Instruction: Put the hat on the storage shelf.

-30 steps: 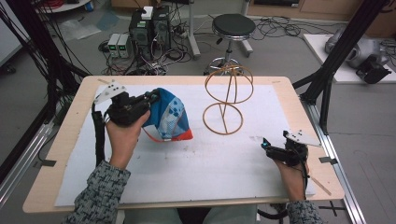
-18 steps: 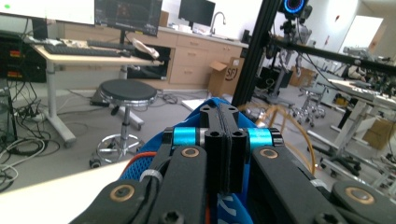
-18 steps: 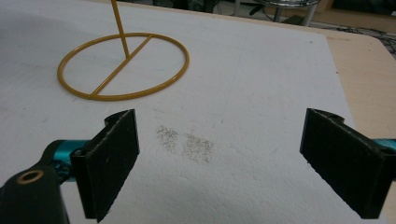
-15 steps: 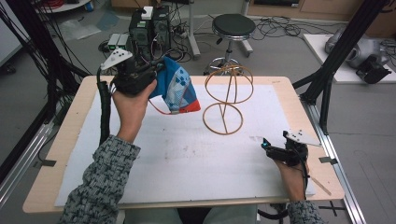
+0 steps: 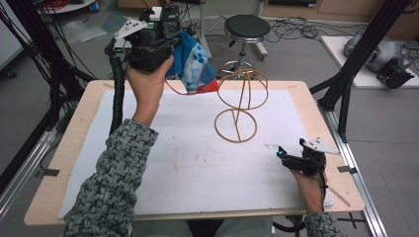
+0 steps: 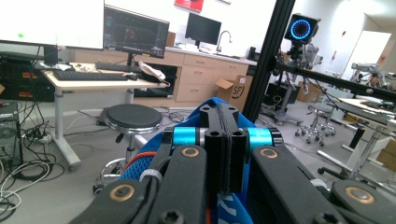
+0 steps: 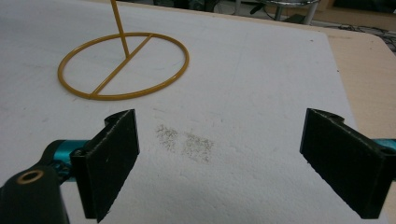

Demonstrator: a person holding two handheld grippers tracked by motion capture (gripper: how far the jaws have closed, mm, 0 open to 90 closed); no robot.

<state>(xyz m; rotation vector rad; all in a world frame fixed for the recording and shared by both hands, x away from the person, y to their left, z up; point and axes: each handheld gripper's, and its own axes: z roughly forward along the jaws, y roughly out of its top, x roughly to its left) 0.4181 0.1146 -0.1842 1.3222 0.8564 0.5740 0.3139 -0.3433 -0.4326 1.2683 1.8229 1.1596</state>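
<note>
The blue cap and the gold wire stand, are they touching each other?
Cannot tell. In the high view the blue cap, clamped in the left gripper, hangs beside the gold wire stand, its red brim overlapping the top ring.

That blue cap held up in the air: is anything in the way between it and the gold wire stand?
Nothing visible. The blue cap hangs from the left hand-held gripper, up and left of the gold wire stand, with open air between them.

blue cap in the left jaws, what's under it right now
The blue cap hangs in the air from the left gripper, with the table edge and floor beneath it. Its inside is hidden.
</note>
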